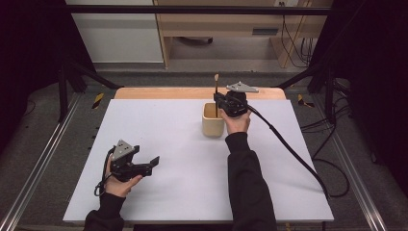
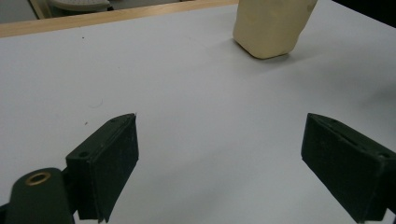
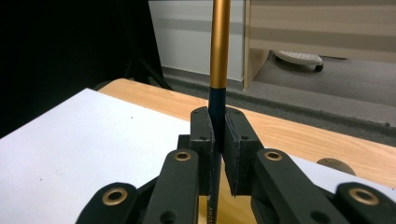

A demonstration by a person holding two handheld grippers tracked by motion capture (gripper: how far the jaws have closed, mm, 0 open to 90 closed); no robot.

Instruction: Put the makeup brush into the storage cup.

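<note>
While clamped, slim gold-and-black brush [image 3: 219,56] stands upright.

Floor [image 1: 43,130]: grey carpet | Frame [image 1: 192,8]: black bars | Cabinet [image 1: 226,24]: light wood, rear | Panel [image 1: 115,33]: white | Cables [image 1: 332,134]: right, on floor

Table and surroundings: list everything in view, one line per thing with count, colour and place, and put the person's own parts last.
brush: 1, gold and dark handle, upright in the right gripper above the holder
holder: 1, cream, far middle of the mat
mat: 1, white, covering the table
table: 1, wooden, far edge showing
left gripper: 1, black, near left, open
right gripper: 1, black, over the holder, shut on the brush
sleeves: 2, black, bottom edge
</note>
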